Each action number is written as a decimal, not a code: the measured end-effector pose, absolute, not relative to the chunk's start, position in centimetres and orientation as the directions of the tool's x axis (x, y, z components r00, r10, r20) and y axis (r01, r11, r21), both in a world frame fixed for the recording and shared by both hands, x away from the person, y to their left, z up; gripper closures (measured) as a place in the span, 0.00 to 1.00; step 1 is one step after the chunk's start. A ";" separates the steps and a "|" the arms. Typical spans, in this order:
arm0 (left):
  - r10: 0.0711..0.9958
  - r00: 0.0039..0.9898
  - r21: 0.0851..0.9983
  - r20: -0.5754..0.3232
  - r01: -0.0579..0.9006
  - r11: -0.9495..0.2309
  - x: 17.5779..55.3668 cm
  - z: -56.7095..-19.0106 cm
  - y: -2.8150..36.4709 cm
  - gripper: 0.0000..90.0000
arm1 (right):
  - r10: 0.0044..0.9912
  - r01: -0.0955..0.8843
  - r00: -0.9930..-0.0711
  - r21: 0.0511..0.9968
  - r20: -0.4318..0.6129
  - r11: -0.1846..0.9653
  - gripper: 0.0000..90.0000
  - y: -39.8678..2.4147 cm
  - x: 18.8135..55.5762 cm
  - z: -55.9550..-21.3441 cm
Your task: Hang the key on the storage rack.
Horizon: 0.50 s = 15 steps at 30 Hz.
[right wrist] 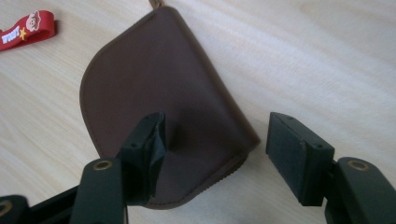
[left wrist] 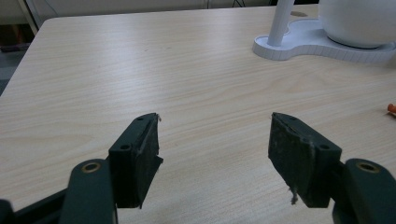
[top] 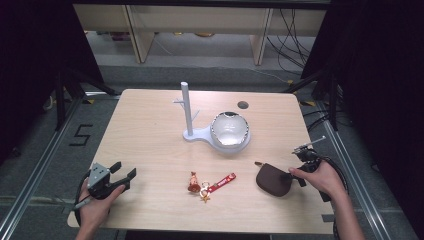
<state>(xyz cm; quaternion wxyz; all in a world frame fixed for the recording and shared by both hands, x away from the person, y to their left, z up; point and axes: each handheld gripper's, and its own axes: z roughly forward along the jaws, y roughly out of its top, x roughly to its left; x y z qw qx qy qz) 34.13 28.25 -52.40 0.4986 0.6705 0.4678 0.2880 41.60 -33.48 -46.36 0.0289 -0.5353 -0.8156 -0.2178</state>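
Observation:
A brown zip pouch (top: 272, 180) lies flat on the wooden table (top: 150, 135) at the front right. My right gripper (top: 294, 176) hovers at its right edge. In the right gripper view the pouch (right wrist: 163, 102) lies under the open jaws of my right gripper (right wrist: 217, 149), whose left pad stands over the leather without pressing on it. At the front left corner my left gripper (top: 125, 173) rests in the person's hand. Its jaws stand wide open in the left gripper view (left wrist: 215, 154), with bare table between them.
A red strap keychain (top: 220, 182) (right wrist: 25, 29) with a small figure charm (top: 193, 182) lies left of the pouch. A white peg stand (top: 186, 107) (left wrist: 299, 46) holds a shiny bowl (top: 230, 129) (left wrist: 359, 23) at mid-table. A cable hole (top: 243, 105) sits behind it.

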 end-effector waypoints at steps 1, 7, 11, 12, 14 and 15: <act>0.913 0.399 0.939 -0.081 0.338 -0.065 34.2 -52.4 28.3 0.37 | 0.857 0.892 -0.421 0.304 0.296 0.334 0.41 -33.6 41.9 -46.8; 0.913 0.399 0.938 -0.082 0.341 -0.065 34.2 -52.4 28.2 0.37 | 0.841 0.923 -0.372 0.251 0.393 0.290 0.38 -33.7 42.2 -47.1; 0.913 0.399 0.939 -0.080 0.338 -0.065 34.2 -52.4 28.2 0.37 | 0.791 0.905 -0.417 0.283 0.448 0.317 0.44 -34.9 42.9 -48.2; 0.913 0.399 0.938 -0.080 0.339 -0.066 34.2 -52.4 28.2 0.37 | 0.782 0.909 -0.413 0.272 0.468 0.317 0.45 -35.1 42.8 -48.2; 0.913 0.400 0.938 -0.080 0.340 -0.067 34.2 -52.4 28.2 0.37 | 0.784 0.906 -0.416 0.289 0.460 0.310 0.48 -35.1 42.7 -48.3; 0.916 0.394 0.936 -0.078 0.344 -0.069 34.1 -52.4 28.2 0.37 | 0.784 0.906 -0.416 0.289 0.460 0.310 0.48 -35.1 42.7 -48.3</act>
